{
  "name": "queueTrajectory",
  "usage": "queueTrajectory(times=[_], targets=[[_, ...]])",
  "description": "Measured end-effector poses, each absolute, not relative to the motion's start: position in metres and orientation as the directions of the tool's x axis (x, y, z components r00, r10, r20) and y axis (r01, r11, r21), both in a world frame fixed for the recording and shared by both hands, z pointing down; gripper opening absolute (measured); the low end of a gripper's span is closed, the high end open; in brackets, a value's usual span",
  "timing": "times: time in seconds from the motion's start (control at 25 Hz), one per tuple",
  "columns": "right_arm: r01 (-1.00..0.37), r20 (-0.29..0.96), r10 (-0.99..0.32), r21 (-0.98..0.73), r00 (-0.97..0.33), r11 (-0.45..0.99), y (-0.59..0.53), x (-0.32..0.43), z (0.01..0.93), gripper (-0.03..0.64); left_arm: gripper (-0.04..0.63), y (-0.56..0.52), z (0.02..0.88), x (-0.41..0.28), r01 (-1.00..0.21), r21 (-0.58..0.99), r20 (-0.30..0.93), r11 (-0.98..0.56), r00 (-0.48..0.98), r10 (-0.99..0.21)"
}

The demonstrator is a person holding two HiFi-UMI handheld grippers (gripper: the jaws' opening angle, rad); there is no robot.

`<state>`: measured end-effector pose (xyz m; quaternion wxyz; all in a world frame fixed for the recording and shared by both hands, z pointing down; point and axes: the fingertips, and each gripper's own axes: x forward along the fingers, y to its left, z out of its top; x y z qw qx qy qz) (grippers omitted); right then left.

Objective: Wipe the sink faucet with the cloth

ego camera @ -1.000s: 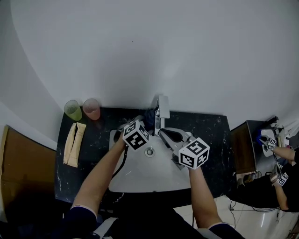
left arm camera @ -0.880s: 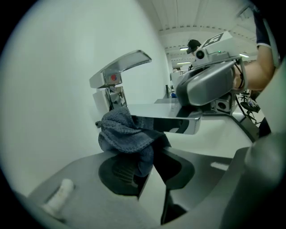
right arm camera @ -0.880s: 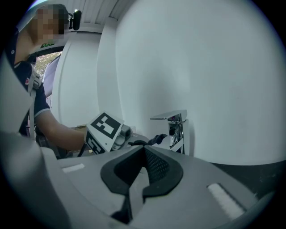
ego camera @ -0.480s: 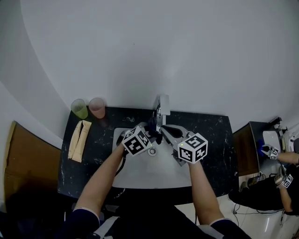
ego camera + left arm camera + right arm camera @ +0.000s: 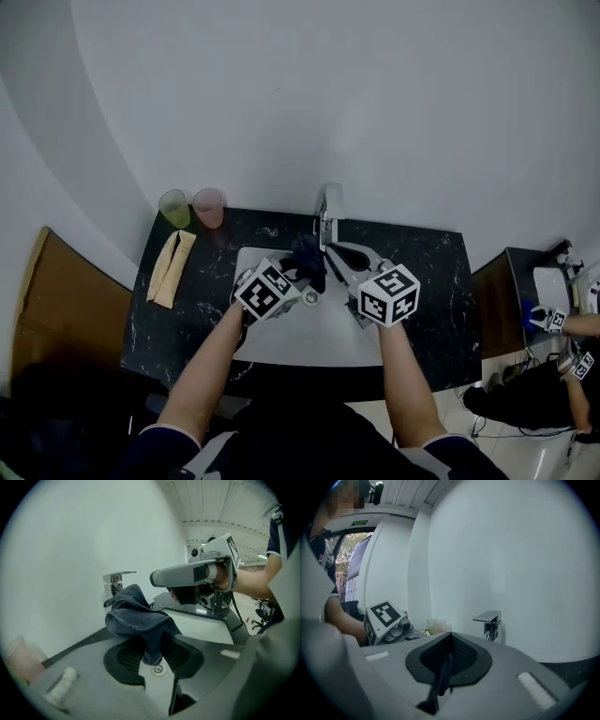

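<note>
Over the white sink (image 5: 302, 339), the left gripper (image 5: 154, 663) has its jaws clamped on a dark blue cloth (image 5: 136, 618) beside the faucet (image 5: 114, 581). The right gripper (image 5: 447, 662) has its jaws pressed together.

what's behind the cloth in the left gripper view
The faucet: its flat handle and upper body show above the cloth. Its lower part is covered by the cloth and cannot be seen.

The left gripper (image 5: 302, 272) jaws clamp partway; the right gripper (image 5: 336, 251) jaws press together.
</note>
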<state>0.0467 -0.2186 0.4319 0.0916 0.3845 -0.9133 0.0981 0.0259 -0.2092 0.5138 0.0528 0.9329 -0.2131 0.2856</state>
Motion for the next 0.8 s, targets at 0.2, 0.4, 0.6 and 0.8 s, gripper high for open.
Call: queueTrajectory(times=[0.2, 0.4, 0.6, 0.8], targets=[[-0.724, 0.184, -0.702, -0.104, -0.688, 0.682, -0.209, 0.048, 0.413, 0.005, 0.112, -0.199, 0.496, 0.013, -0.501, -0.015, 0.520, -0.865, 0.735, -0.435], [-0.736, 0.128, -0.725, -0.083, -0.677, 0.672, -0.199, 0.050, 0.391, 0.005, 0.112, -0.195, 0.465, 0.004, -0.585, 0.022, 0.446, -0.811, 0.731, -0.516], [-0.762, 0.087, -0.757, -0.071, -0.647, 0.643, -0.195, 0.060, 0.375, 0.006, 0.112, -0.199, 0.427, -0.002, -0.662, 0.043, 0.353, -0.748, 0.711, -0.608], [-0.777, 0.071, -0.774, -0.041, -0.629, 0.628, -0.190, 0.066, 0.366, 0.006, 0.114, -0.198, 0.400, -0.007, -0.703, 0.055, 0.290, -0.709, 0.691, -0.662]])
